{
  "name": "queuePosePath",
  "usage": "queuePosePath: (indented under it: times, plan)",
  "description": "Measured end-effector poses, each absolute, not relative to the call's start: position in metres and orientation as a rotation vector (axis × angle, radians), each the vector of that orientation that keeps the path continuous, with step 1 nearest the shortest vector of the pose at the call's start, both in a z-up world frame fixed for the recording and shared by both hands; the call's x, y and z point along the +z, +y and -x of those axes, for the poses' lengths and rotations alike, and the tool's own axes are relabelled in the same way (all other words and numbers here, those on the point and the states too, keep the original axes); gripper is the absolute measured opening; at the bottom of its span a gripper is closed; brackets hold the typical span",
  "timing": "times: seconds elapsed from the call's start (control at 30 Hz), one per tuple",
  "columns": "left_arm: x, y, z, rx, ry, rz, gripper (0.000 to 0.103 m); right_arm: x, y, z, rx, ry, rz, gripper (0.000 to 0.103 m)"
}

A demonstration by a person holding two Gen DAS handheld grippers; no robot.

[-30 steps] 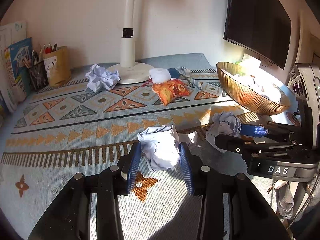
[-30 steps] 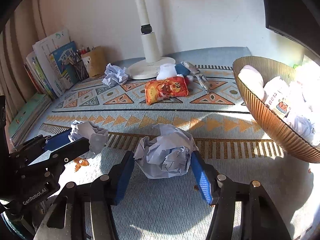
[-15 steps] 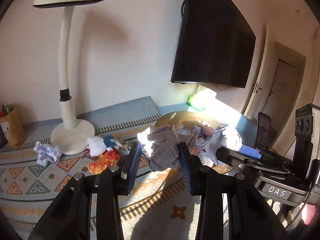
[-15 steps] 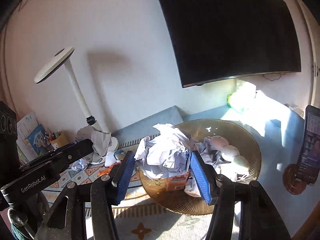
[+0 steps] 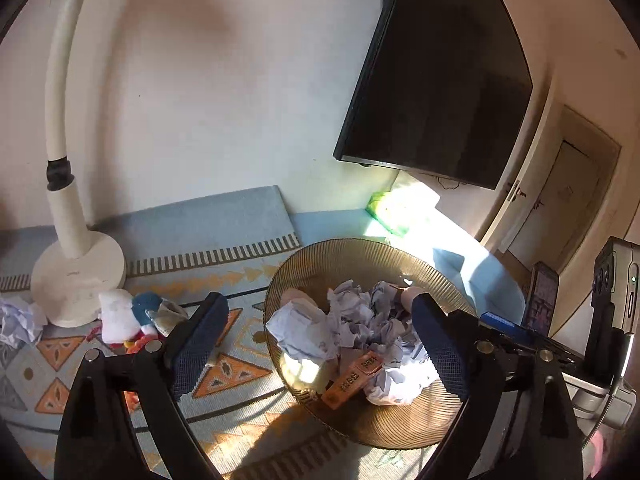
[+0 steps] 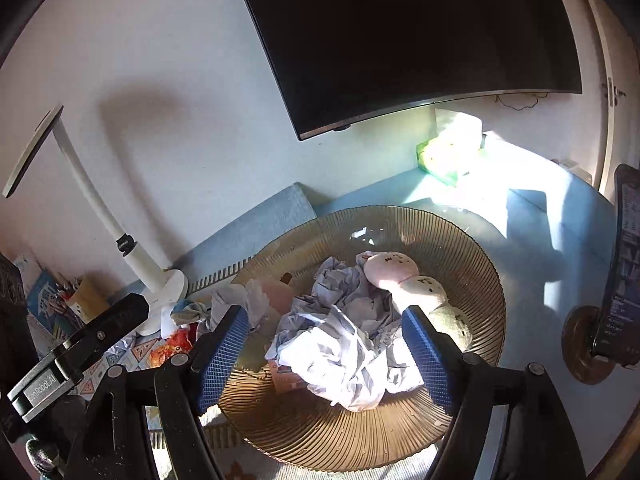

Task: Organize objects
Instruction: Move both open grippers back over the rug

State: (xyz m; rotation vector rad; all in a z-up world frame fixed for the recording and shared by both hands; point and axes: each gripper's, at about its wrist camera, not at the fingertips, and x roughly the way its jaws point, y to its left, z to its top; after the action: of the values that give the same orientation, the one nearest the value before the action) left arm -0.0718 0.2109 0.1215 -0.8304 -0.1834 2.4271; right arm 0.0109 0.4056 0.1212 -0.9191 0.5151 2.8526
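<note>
The left gripper [image 5: 320,344] is held above the ribbed amber bowl [image 5: 404,428], its black arms ending in dark blue, mesh-textured pads; the jaws are opening, spread wide, and nothing is pressed between them. The right gripper [image 6: 326,354] is held above the same bowl [image 6: 476,264] with bright blue gridded pads, its jaws also opening, and a crumpled paper ball [image 6: 340,356] is seen between them without being touched by either pad.

The bowl is round, shallow and translucent, finely fluted from rim to centre, and is set on the table toward its right end, partly on the woven mat [image 5: 240,364]. It is filled with crumpled paper [image 5: 360,320], creased and pale lilac-white, together with an orange printed packet [image 5: 352,378] and three rounded soft dumpling-shaped toys [image 6: 416,288] lined up toward the bowl's right side.

The mat is flat-woven, pale blue with orange triangles and a striped border. Near its back edge stands a white lamp [image 5: 76,272] with a round base and a curved tubular neck. Beside the base lie a small white and blue plush toy [image 5: 120,314] and, at the left edge of the left wrist view, another paper wad [image 5: 18,322]. A dark flat screen [image 5: 440,80] is mounted on the wall above the table's back right corner, where a green tissue pack [image 6: 444,156] sits in sunlight.
</note>
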Motion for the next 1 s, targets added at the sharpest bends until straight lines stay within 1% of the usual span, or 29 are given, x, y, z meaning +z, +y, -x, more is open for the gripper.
queuePosePath:
  times: [0.17,0.2,0.27,0.3,0.4,0.57,0.67,0.77,0.9,1.0]
  plan:
    - [0.119,0.154,0.043,2.483,-0.265,0.844,0.093,0.126,0.36,-0.026,2.971,0.487,0.914,0.078]
    - [0.119,0.141,0.035,2.507,-0.268,0.847,0.093,0.127,0.35,-0.029,3.0,0.48,0.912,0.079]
    - [0.118,0.115,0.018,2.575,-0.268,0.845,0.093,0.125,0.324,-0.035,3.062,0.473,0.917,0.087]
    - [0.116,0.103,0.008,2.612,-0.265,0.846,0.093,0.121,0.31,-0.037,3.091,0.468,0.93,0.091]
    - [0.105,0.065,-0.014,2.707,-0.277,0.869,0.094,0.101,0.27,-0.033,3.149,0.403,1.024,0.092]
    - [0.071,0.014,-0.025,2.778,-0.361,0.974,0.097,0.052,0.225,-0.018,3.158,0.263,1.145,0.092]
    - [0.051,0.001,-0.022,2.774,-0.406,1.008,0.097,0.033,0.217,-0.007,3.102,0.186,1.238,0.092]
    - [0.031,-0.004,-0.021,2.771,-0.438,1.052,0.096,0.032,0.219,-0.009,3.129,0.193,1.218,0.094]
    - [0.03,-0.003,-0.021,2.768,-0.446,1.049,0.097,0.026,0.219,-0.001,3.089,0.204,1.29,0.094]
    - [0.029,-0.006,-0.021,2.752,-0.469,1.053,0.097,0.026,0.218,0.0,3.091,0.202,1.293,0.094]
